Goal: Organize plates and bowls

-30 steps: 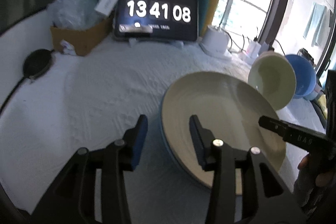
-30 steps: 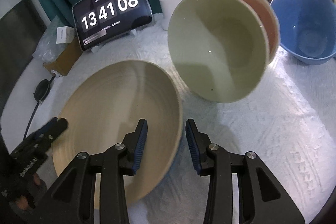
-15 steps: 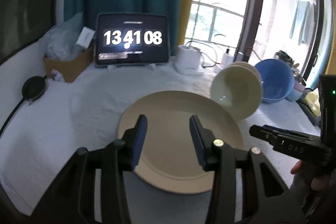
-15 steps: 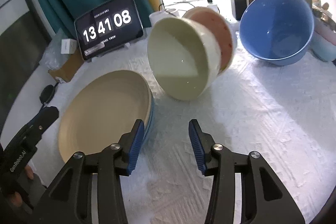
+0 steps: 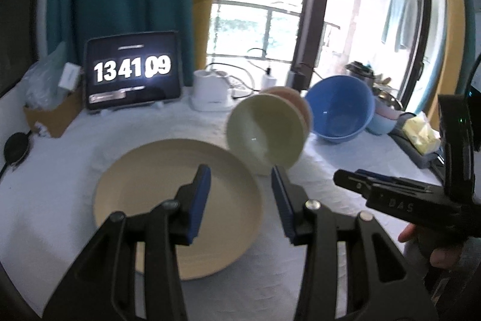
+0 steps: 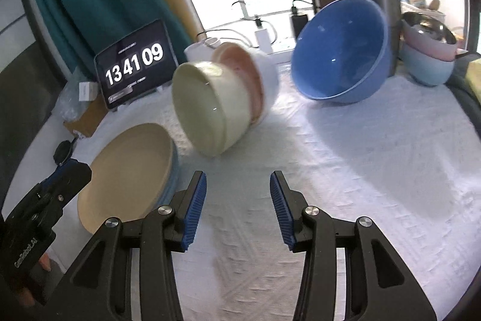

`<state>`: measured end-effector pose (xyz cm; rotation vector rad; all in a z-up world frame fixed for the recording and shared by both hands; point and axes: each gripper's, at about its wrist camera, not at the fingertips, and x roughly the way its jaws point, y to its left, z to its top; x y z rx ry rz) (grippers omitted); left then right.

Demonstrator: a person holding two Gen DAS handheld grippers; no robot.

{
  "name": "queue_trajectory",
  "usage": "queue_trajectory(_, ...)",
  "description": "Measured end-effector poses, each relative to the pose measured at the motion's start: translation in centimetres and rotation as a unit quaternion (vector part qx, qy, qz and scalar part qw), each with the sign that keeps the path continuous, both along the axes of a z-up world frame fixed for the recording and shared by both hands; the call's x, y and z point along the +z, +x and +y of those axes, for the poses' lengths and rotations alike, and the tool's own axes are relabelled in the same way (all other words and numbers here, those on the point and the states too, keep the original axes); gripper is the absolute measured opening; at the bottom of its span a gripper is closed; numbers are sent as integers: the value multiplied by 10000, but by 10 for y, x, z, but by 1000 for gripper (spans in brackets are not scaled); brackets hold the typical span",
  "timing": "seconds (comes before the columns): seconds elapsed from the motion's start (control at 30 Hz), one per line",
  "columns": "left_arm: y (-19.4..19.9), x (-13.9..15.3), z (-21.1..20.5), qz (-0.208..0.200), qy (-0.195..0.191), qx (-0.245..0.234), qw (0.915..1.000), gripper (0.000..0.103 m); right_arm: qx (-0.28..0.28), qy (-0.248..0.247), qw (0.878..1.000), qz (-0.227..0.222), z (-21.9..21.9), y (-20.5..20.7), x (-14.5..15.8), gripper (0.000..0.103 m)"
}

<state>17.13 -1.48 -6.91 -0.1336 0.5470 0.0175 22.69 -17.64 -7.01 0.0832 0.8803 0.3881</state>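
Biggest thing on the white-clothed table (image 6: 345, 170) is the blue bowl (image 6: 342, 50), tipped on its side near the far edge with nothing in it that I can see. Next is the beige plate (image 5: 177, 200), bare on top, sitting on a blue plate whose rim (image 6: 173, 170) just peeks out, over toward the left side. Between those two there's the green bowl (image 6: 207, 107) lying on its side, nested into a pink bowl (image 6: 240, 65) that's nested into a white one (image 6: 269, 74), all looking empty. At the far right edge a pink bowl sits stacked in a light blue bowl (image 6: 427, 68), with something shiny metal inside the top one. Compared to a second ago both my grippers have pulled back and up off the beige plate, so it's fully in view and the clock tablet (image 5: 133, 74) reads 13 41 09 instead of 08. My left gripper (image 5: 240, 185) is open over the plate's near right rim, holding nothing. My right gripper (image 6: 237, 194) is open too, its jaws have just been widening, only bare cloth between them. Around the back: a white charger block (image 5: 210, 92) with cables, a cardboard box (image 5: 51, 116) at the far left corner, a black round puck (image 5: 16, 146) on the left edge.
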Motion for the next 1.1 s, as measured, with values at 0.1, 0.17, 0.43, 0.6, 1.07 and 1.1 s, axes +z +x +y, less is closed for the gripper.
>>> queue_trajectory(0.1,6,2,-15,-24,-2,-137,9999,44,-100,-9,9999,-52,-14,0,4,46)
queue_trajectory(0.17,8,4,-25,-61,35,-213,9997,44,-169,-25,9998,-90,-24,1,6,46)
queue_trajectory(0.43,23,6,-56,-61,16,-408,9991,44,-341,-95,9992,-207,-53,9,13,46)
queue_trajectory(0.6,35,5,-71,-56,56,-493,9988,44,-442,-141,9985,-306,-68,18,19,46)
queue_trajectory(1.07,76,-4,-103,-141,179,-544,9983,44,-868,-264,9944,-543,-105,69,24,48)
queue_trajectory(1.1,79,-6,-104,-131,173,-545,9983,44,-919,-294,9936,-588,-106,74,24,48)
